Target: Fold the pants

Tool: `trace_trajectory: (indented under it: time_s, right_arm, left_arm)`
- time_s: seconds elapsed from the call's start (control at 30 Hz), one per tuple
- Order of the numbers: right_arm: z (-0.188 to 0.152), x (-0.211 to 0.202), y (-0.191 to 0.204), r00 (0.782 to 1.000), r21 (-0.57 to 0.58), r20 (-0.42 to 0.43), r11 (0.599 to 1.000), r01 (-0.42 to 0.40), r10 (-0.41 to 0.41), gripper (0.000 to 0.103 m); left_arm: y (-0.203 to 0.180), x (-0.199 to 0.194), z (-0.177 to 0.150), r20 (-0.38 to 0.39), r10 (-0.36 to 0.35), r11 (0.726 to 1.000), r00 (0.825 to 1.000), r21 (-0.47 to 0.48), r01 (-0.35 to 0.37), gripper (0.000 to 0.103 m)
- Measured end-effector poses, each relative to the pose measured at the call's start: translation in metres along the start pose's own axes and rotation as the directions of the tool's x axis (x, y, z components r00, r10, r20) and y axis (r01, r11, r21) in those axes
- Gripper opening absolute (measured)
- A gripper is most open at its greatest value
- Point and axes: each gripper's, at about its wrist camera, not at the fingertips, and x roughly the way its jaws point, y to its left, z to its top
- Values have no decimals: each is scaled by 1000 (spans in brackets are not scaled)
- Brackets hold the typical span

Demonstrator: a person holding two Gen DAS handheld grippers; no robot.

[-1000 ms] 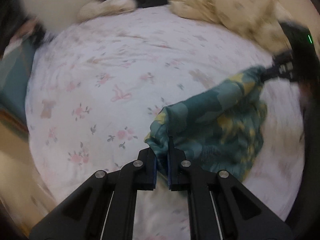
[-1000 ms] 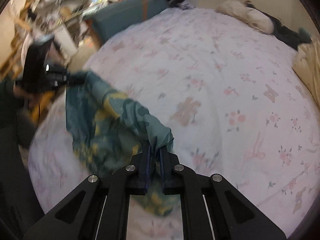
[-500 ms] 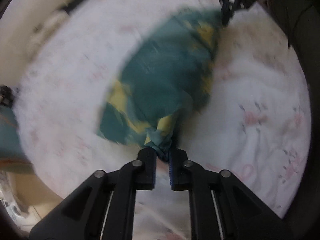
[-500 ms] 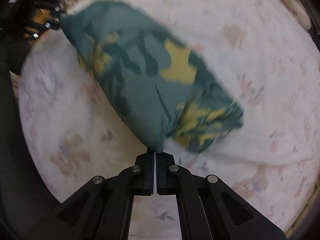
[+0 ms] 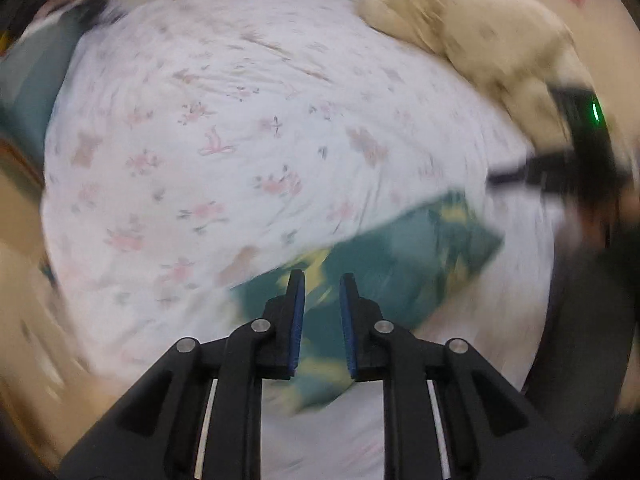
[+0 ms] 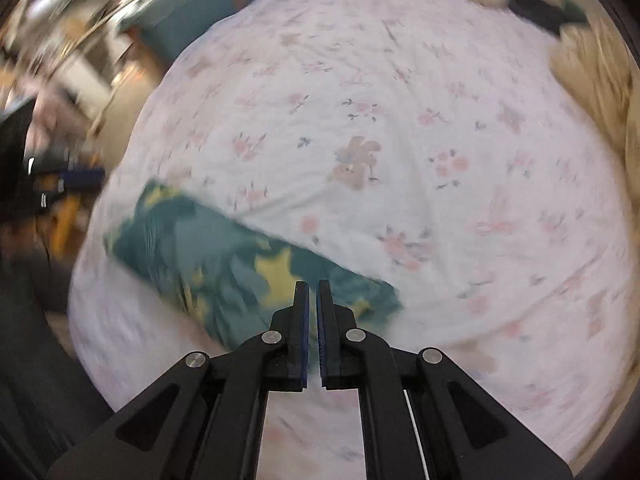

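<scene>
Both grippers have let go of the pants [image 5: 384,280] since a second ago, when each pinched a corner and the cloth hung stretched between them; now the teal-and-yellow cloth lies flat on the bed [image 5: 224,128] as a folded oblong. Seen from the left gripper [image 5: 321,280], its jaws have just been opening and stand a little spread above the pants, with nothing pinched between the blue pads. Seen from the right gripper [image 6: 312,286], its jaws are nearly pressed together, a thin slit between them, empty, hovering over the right end of the pants [image 6: 224,264]. That oblong sits at the near side of the bed: in the right view its left end comes close to the left edge of the mattress, and its near long edge runs not far from the near edge. Far of the pants the flowered sheet [image 6: 400,140] lies wide and bare, with only shallow creases. A beige blanket [image 5: 480,40] is bunched along the far right edge of the bed, well apart from the pants. Both views are blurred. In the left view the right gripper [image 5: 520,172] shows as a dark smear just right of the pants; in the right view the left gripper [image 6: 68,176] shows off the bed's left edge.
</scene>
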Motion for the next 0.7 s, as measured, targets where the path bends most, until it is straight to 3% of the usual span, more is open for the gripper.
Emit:
trace_trajectory:
  time_s: [0.13,0.2,0.27,0.33,0.47,0.53,0.6,0.63,0.7]
  right_arm:
    - [-1,36,17,995,96,-6,990,-103,104,6]
    - [-12,58,29,992,92,-50,989,-113,118,5]
    - [-25,80,38,989,25,-145,999,-27,30,0]
    - [-42,102,39,968,-73,-238,995,65,-81,0]
    - [-47,96,33,963,-60,-252,995,80,-93,0]
    - [-50,96,30,959,-60,-266,994,89,-102,0]
    - [-52,95,25,958,-33,-271,996,88,-93,0]
    - [-53,94,23,956,-21,-277,995,93,-95,0]
    - [-54,88,16,951,-15,-282,991,130,-129,0]
  left_arm:
    - [-14,48,-10,-39,-73,986,997,-155,66,14]
    - [-19,72,-26,-76,-51,987,996,-155,39,14]
    - [-24,87,-47,-125,-14,996,992,-92,3,14]
    - [-29,87,-55,-148,28,1000,989,1,-28,10]
    - [-20,76,-64,-215,84,996,973,9,-85,5]
    - [-4,82,-78,-287,162,986,944,22,-163,3]
    - [20,79,-85,-297,112,985,948,-95,-146,2]
    - [23,77,-85,-298,134,981,945,-99,-170,1]
    - [33,68,-86,-282,252,956,926,-75,-282,1]
